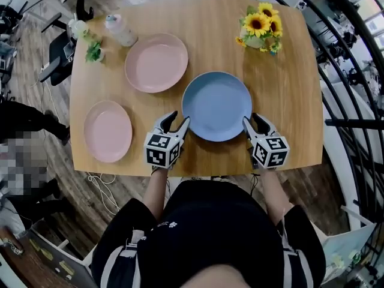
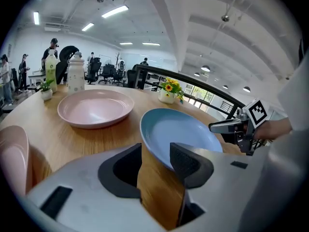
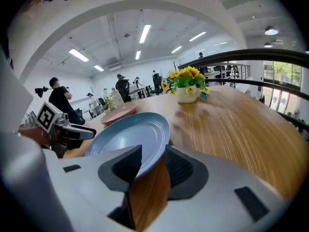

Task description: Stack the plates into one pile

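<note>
The fingers (image 2: 186, 161) of the left gripper (image 1: 180, 118) and right gripper (image 1: 252, 119) are wide apart beside one blue plate (image 1: 216, 105). A big pink plate (image 1: 156, 62) and a small pink plate (image 1: 108, 130) make three.

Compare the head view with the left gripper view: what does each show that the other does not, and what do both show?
Only the head view: the person's black top and the wooden floor. Only the left gripper view: ceiling lights and people standing far off. Both: the blue plate, the large pink plate, the sunflowers and the right gripper.
</note>
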The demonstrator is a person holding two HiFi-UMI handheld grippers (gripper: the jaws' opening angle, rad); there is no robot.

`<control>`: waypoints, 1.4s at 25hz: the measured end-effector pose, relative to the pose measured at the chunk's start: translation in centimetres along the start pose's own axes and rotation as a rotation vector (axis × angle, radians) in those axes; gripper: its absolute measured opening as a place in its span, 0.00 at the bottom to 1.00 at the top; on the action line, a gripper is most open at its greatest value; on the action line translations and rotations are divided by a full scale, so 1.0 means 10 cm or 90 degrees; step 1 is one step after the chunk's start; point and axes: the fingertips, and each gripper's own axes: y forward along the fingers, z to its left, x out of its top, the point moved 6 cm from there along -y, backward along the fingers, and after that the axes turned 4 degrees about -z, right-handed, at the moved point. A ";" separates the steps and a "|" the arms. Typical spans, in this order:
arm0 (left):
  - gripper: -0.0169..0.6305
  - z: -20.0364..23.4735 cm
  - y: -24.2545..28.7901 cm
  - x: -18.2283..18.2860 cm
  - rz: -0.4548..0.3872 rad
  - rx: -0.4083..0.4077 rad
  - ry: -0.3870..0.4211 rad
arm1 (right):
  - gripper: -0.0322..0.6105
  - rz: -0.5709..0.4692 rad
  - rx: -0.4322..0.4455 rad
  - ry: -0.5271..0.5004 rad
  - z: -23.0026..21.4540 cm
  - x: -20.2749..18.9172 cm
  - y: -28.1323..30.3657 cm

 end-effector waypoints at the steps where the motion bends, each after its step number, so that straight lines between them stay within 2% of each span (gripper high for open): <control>1: 0.27 0.01 0.04 -0.01 0.007 -0.003 0.004 | 0.29 0.004 -0.004 0.008 -0.01 -0.02 0.02; 4: 0.27 0.04 0.14 -0.05 0.025 -0.014 0.006 | 0.30 0.018 -0.014 0.022 -0.04 -0.08 0.09; 11: 0.27 0.08 0.35 -0.07 0.041 -0.038 -0.032 | 0.31 0.025 -0.012 0.058 -0.08 -0.12 0.18; 20: 0.27 0.07 0.37 -0.07 0.065 -0.038 -0.028 | 0.28 0.032 -0.019 0.079 -0.01 -0.13 0.17; 29: 0.26 0.05 0.24 0.02 0.029 -0.033 -0.043 | 0.27 -0.007 -0.023 0.086 0.08 -0.05 0.09; 35: 0.26 -0.05 0.05 0.06 0.003 0.015 -0.040 | 0.27 -0.030 0.017 0.093 0.12 0.03 0.02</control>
